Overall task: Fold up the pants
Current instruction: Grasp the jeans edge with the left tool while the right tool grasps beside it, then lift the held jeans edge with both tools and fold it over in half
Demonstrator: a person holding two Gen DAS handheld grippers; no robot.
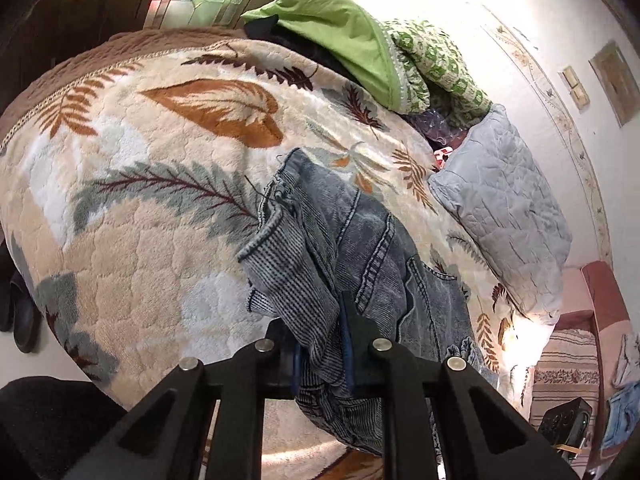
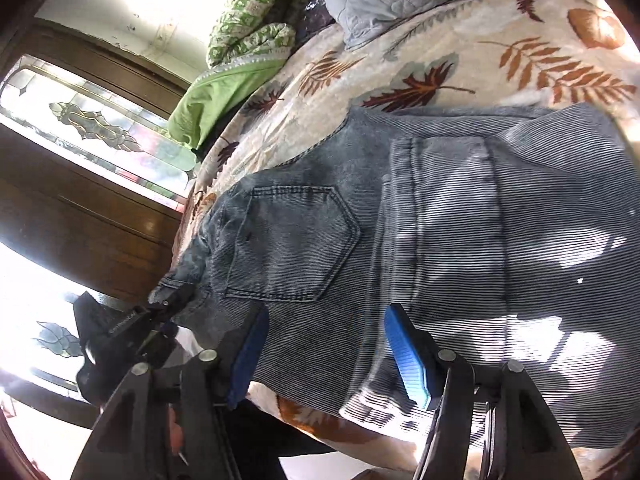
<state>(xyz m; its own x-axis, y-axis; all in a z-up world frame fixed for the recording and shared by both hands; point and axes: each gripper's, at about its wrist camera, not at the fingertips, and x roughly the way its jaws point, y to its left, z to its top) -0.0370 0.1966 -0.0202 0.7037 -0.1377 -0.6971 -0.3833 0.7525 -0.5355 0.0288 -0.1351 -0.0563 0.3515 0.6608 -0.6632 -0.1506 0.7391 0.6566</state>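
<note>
Start of the fold: pants (image 1: 360,248) on the leaf blanket (image 1: 140,208), left gripper (image 1: 320,344) pinched tight on 1 bunched edge. Right gripper (image 2: 326,354) about half open over the cloth, holding nothing. Next, probably: grab that side too, then lift both together.

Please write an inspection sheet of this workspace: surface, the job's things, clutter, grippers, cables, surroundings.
Surface: bed with a leaf-pattern blanket.
Job's things: grey-blue jeans lie on the blanket, back pocket up.
Clutter: green quilt and grey pillow at the far side.
Grippers: left gripper is shut on a bunched part of the jeans; right gripper is open above them.
Cables: nothing seen.
Surroundings: dark wooden door with patterned glass, white wall.
</note>
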